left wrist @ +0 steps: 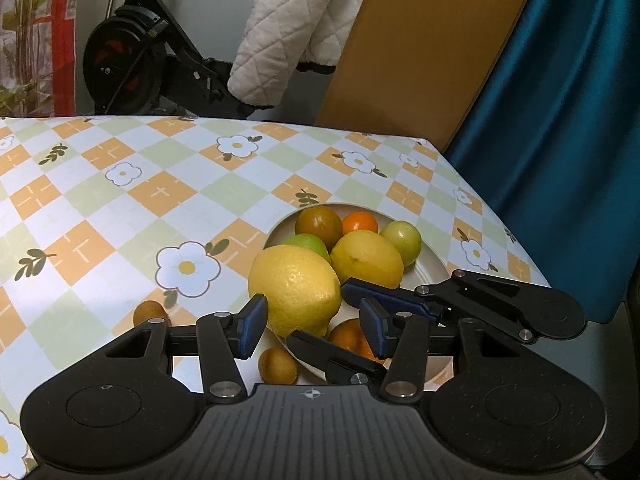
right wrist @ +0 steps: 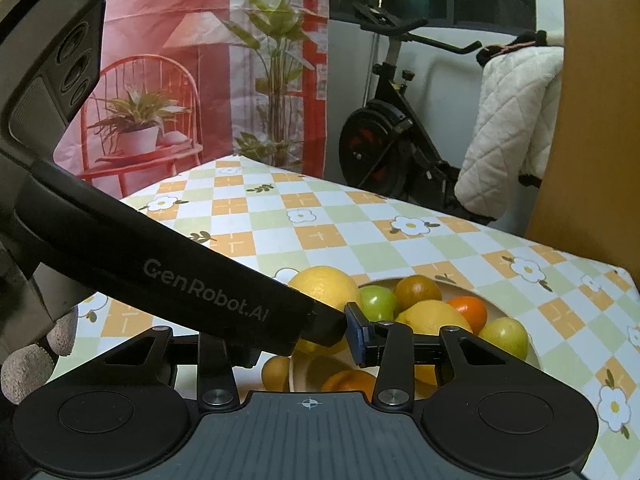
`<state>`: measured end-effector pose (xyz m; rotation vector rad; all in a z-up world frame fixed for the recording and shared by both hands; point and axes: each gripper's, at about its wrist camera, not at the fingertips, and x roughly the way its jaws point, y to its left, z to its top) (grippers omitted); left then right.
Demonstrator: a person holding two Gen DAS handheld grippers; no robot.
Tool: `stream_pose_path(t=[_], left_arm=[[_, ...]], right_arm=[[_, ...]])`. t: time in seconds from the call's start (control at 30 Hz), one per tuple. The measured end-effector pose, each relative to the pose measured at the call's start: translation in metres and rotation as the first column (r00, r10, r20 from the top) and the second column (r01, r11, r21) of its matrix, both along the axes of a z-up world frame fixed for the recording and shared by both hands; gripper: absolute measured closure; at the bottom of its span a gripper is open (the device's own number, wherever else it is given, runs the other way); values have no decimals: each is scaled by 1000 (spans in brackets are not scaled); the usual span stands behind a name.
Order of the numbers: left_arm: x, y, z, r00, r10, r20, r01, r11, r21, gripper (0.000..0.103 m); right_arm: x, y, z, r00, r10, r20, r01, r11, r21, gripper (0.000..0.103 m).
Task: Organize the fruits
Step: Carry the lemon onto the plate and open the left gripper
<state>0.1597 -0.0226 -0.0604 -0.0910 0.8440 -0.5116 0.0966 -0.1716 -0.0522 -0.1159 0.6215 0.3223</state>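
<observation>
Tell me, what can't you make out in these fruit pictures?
- Left wrist view: the orange at the plate's near edge is mostly behind the right gripper's fingers.
- Right wrist view: the left gripper covers one right finger, so whether it grips anything is unclear.

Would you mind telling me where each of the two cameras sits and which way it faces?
Left wrist: on the left tongs, looking down over the plate of fruit; its blue pads flank the big lemon, and the right tongs cross in from the right.
Right wrist: on the right tongs, looking across the same plate; the left tongs' body and gloved fingers fill the left.
Shared: plate, lemon, checked tablecloth, exercise bike.
</observation>
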Motion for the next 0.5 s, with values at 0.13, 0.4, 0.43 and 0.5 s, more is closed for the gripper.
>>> stream_pose_path(t=[0.13,0.4,0.43,0.5], left_arm=[[2,-4,-3,1000,-19,-12,19,1000,5,52],[12,-17,-10,999,-47,-25,48,999,23,54],[12,-17,-10,999,-48,-23,48,999,25,54],[14,-18,-10,999,-45,-23,45,999,24,54]], right_arm=[[0,-4,-3,1000,-16,-16,16,1000,13,66],[5,-15,-11,997,-52,-54,54,998,23,66],[5,-15,-12,997,-54,-55,55,998,23,66],[4,-16,-13,997,-56,-58,57,998,21,66]])
